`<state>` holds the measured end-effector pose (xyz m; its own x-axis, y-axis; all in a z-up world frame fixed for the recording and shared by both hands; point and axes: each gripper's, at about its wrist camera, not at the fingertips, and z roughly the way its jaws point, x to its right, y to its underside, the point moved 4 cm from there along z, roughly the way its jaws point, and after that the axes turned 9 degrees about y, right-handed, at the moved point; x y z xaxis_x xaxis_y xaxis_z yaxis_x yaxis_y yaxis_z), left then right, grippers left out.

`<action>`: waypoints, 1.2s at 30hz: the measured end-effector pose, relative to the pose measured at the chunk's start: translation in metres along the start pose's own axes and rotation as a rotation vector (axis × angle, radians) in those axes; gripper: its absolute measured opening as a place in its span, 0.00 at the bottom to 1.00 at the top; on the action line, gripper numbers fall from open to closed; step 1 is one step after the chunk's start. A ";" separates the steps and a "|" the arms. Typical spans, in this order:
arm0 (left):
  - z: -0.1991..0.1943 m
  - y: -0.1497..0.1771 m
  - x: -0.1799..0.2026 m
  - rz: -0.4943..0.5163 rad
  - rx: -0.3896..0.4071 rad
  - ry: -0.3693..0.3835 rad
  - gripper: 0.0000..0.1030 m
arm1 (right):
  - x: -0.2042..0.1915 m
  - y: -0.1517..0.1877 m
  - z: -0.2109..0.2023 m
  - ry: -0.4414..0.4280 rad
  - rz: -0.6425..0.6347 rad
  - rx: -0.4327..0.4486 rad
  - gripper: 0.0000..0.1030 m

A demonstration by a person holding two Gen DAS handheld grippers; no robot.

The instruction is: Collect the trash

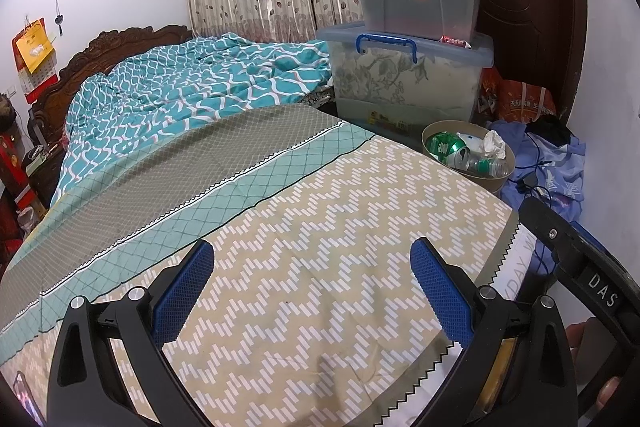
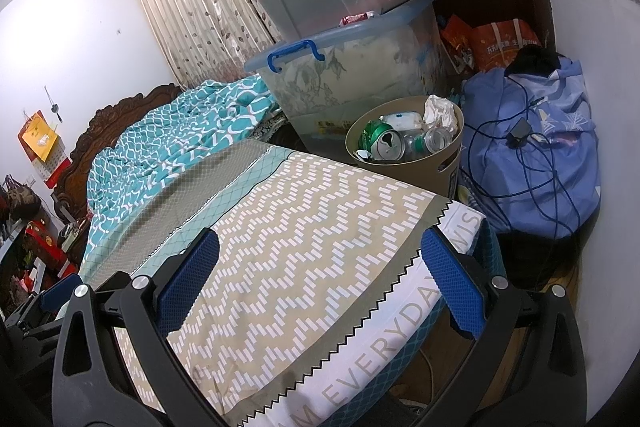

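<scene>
Blue pads fill the bottom of both views: the left hand-held gripper [image 1: 312,291] hangs wide apart over the zigzag bedspread [image 1: 320,247], gripping nothing, and the right hand-held gripper [image 2: 320,291] hangs just as wide and just as empty, over the bed's foot edge where the lettered white border shows. Sweeping from the nine o'clock side, the teal quilt [image 1: 180,87] lies bunched toward the headboard, the stacked storage bins [image 1: 408,27] rise at twelve, and at about one o'clock sits the tan trash bin [image 2: 448,163], tight against the bed's far corner. Inside it: a green can [image 2: 384,143], a clear bottle [image 2: 430,141] and crumpled paper [image 2: 440,111]. No loose litter shows on the spread, so collecting looks finished or close to it; any next move calls for a scan of floor and bed for strays. Both tools point level and forward, the right angled toward the bin, with a blue cloth bundle [image 2: 532,155] beyond it at two.
</scene>
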<state>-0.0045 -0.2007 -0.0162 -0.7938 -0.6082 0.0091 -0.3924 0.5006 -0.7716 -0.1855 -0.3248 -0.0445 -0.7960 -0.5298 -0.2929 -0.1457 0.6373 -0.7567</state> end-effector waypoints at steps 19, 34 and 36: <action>0.001 -0.001 -0.002 -0.008 -0.002 -0.002 0.92 | 0.001 0.004 0.003 0.000 -0.001 -0.004 0.97; 0.001 -0.001 -0.002 -0.006 -0.002 -0.002 0.92 | 0.001 0.004 0.003 0.001 0.000 -0.006 0.97; 0.001 -0.001 -0.002 -0.006 -0.002 -0.002 0.92 | 0.001 0.004 0.003 0.001 0.000 -0.006 0.97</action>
<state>-0.0018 -0.2009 -0.0159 -0.7905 -0.6123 0.0122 -0.3978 0.4983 -0.7703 -0.1853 -0.3246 -0.0500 -0.7964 -0.5296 -0.2921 -0.1495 0.6403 -0.7535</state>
